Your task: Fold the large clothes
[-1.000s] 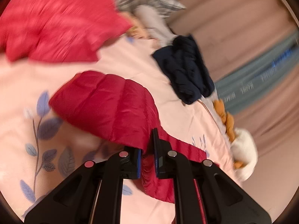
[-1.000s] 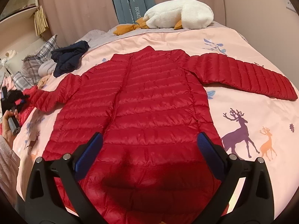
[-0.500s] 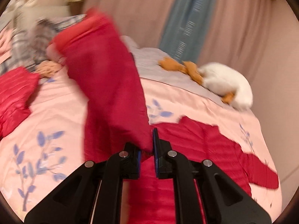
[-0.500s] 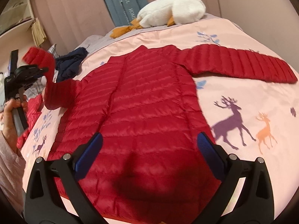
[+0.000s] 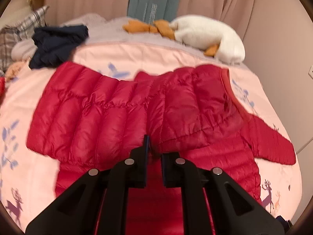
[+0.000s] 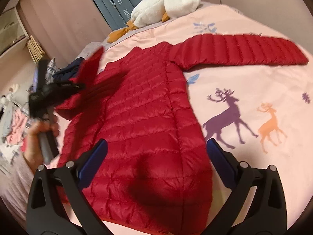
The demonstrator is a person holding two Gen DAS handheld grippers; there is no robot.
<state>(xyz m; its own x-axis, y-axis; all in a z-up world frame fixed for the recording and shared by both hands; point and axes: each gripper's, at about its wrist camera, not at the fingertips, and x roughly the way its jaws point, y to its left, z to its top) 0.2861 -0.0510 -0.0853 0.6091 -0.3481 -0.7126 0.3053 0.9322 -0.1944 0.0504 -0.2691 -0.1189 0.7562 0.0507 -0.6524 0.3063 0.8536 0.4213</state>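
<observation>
A red quilted down jacket [image 6: 148,121] lies spread front-up on the pink bedspread [image 6: 254,90]. Its right sleeve [image 6: 238,49] stretches out flat to the right. My left gripper [image 5: 153,154] is shut on the left sleeve [image 5: 109,113] and holds it lifted across the jacket body; it also shows in the right wrist view [image 6: 58,92], blurred. My right gripper [image 6: 154,160] is wide open and empty, hovering just above the jacket's hem.
A white plush goose [image 6: 166,4] lies at the bed's far edge. A dark navy garment [image 5: 58,43] and plaid pillows [image 5: 17,31] sit at the far left. Curtains [image 5: 215,0] hang behind the bed.
My left gripper has lifted the left sleeve off the bed and swung it inward over the jacket. The right gripper stayed open and drifted slightly over the hem.
</observation>
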